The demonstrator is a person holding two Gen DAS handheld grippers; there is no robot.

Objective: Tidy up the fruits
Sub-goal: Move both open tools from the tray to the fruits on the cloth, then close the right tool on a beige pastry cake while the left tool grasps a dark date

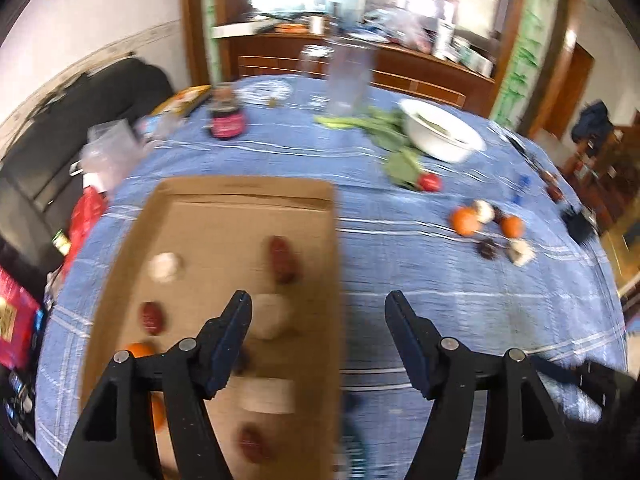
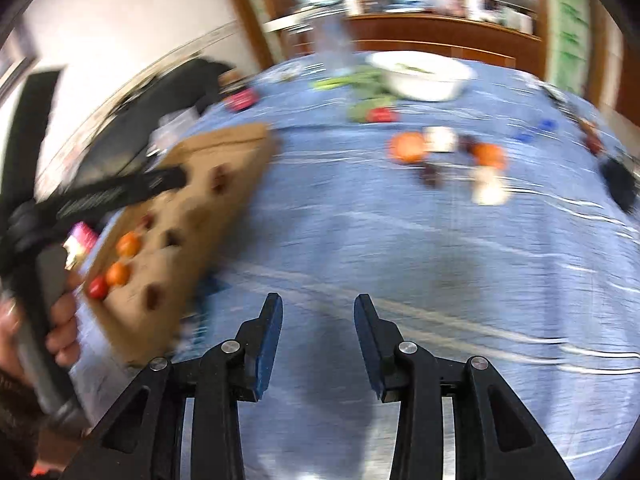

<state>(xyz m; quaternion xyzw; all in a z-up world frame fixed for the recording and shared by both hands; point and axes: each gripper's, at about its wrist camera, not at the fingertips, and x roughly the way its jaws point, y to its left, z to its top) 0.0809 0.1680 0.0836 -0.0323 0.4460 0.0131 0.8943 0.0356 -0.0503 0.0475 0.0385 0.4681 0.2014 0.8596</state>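
Both tools, left tool (image 1: pixel 318 306) and right tool (image 2: pixel 318 308), are released and empty. Small round oranges (image 2: pixel 408 147) at one o'clock should be gripped gently across their middles.

Motion blur smears the loose fruit cluster (image 2: pixel 448 156), white bowl (image 2: pixel 420 74) and cardboard tray (image 2: pixel 208 200) in right view; left gripper's finger (image 1: pixel 224 344) hides tray fruit; sideboard clutter (image 1: pixel 400 28) unreadable.
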